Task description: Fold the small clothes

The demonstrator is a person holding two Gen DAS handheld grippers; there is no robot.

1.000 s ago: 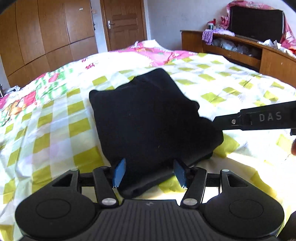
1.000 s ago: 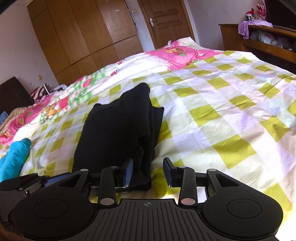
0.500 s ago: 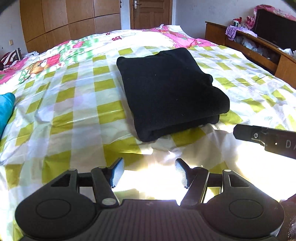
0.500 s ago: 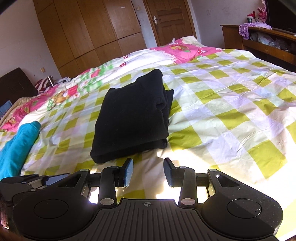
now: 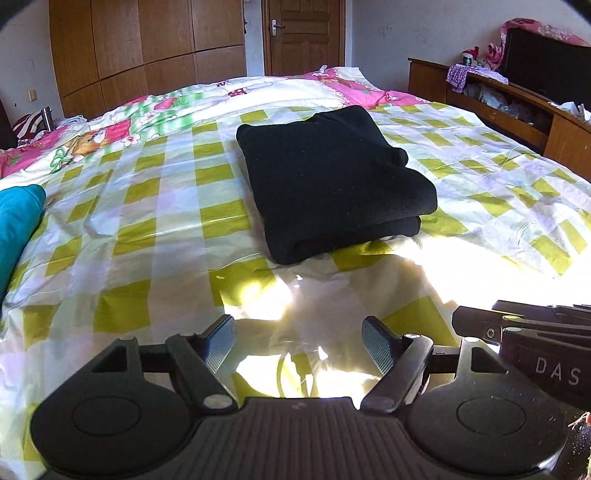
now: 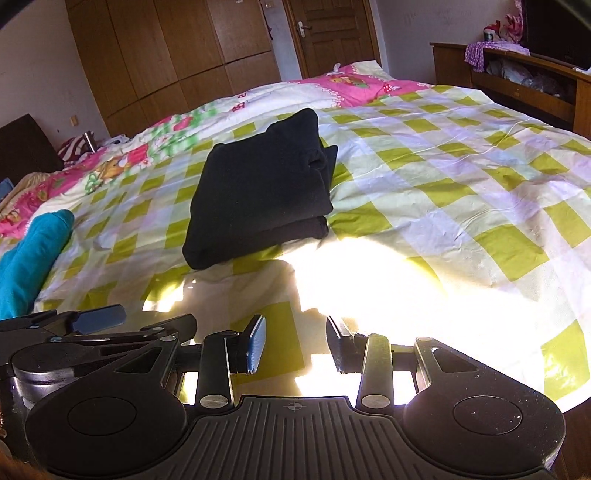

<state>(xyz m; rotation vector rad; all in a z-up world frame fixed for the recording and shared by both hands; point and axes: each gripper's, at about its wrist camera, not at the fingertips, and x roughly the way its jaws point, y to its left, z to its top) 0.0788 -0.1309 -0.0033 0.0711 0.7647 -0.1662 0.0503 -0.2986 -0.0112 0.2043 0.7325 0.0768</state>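
Note:
A black garment (image 5: 332,181) lies folded into a thick rectangle on the checked bedsheet (image 5: 155,236), its doubled edge facing me. In the right wrist view the same black garment (image 6: 258,192) sits left of centre. My left gripper (image 5: 298,341) hangs open above the sunlit sheet, well short of the garment, nothing between its fingers. Equally open and empty is my right gripper (image 6: 295,341), also back from the garment. The right gripper's arm (image 5: 532,332) shows at the left view's right edge. The left gripper (image 6: 92,321) shows at lower left of the right view.
A teal cloth (image 5: 16,225) lies at the bed's left side, also teal cloth (image 6: 33,254). A pink patterned quilt (image 5: 354,88) covers the far end. A wooden shelf unit (image 5: 517,107) stands right; wardrobes (image 5: 147,48) and a door (image 5: 303,33) behind.
Both grippers have let go of the folded black garment and pulled back and up from it. The garment now lies alone on the bed, farther away in both views.

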